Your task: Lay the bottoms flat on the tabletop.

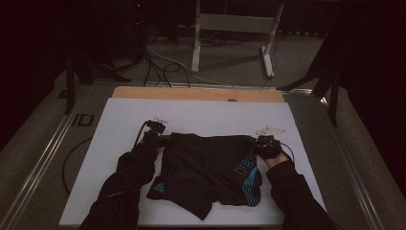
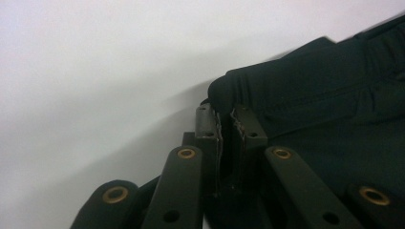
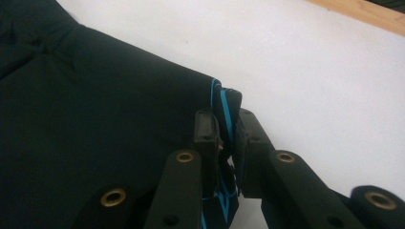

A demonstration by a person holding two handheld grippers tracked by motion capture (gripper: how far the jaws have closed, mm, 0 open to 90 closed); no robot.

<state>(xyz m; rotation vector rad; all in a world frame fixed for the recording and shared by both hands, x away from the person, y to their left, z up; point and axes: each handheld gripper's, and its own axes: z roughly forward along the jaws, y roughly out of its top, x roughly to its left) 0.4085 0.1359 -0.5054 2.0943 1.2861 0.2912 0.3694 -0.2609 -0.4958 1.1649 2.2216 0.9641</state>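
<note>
A pair of black shorts (image 1: 206,167) with blue print lies flat on the white board (image 1: 124,115), waistband at the far side. My left gripper (image 1: 160,139) sits at the waistband's left corner; in the left gripper view its jaws (image 2: 225,119) are shut on a fold of the black fabric (image 2: 334,105). My right gripper (image 1: 261,143) is at the waistband's right corner. Its jaws (image 3: 224,126) pinch the shorts' edge (image 3: 95,119) where a blue stripe runs. Dark sleeves reach in from the bottom on both sides.
A wooden strip (image 1: 191,93) borders the board's far edge. Small white tags (image 1: 270,129) lie on the board behind the right gripper. Beyond the table are cables (image 1: 163,67) on the floor and a white frame's legs (image 1: 234,24). A cable (image 1: 69,163) loops at the left.
</note>
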